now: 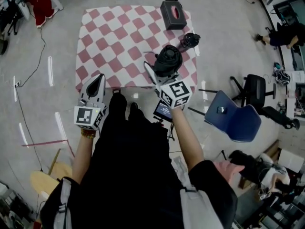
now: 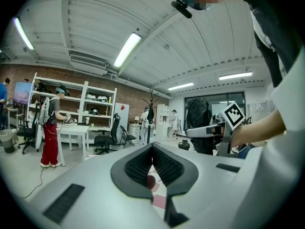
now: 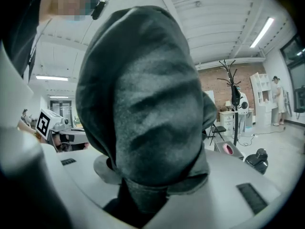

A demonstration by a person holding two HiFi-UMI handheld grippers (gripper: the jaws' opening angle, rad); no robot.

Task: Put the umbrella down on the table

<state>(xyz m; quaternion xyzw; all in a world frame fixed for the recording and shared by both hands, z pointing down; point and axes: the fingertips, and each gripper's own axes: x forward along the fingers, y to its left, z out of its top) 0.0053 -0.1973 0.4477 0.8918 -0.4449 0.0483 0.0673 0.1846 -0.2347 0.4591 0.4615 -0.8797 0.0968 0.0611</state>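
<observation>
A folded black umbrella (image 1: 167, 60) stands upright in my right gripper (image 1: 159, 76), which is shut on its lower part above the near right corner of the table (image 1: 119, 42) with the red-and-white checked cloth. In the right gripper view the umbrella (image 3: 143, 104) fills the middle and hides the jaw tips of the right gripper (image 3: 143, 194). My left gripper (image 1: 96, 86) hovers at the table's near left edge, shut with nothing in it. In the left gripper view the left gripper (image 2: 152, 149) has its pads meeting, and the umbrella (image 2: 198, 123) shows to the right.
A black tissue box (image 1: 172, 14) sits at the table's far right, with a small black object (image 1: 189, 41) nearer along the right edge. A blue chair (image 1: 233, 116) and a black office chair (image 1: 252, 87) stand right of the table. Cables lie on the floor at the left.
</observation>
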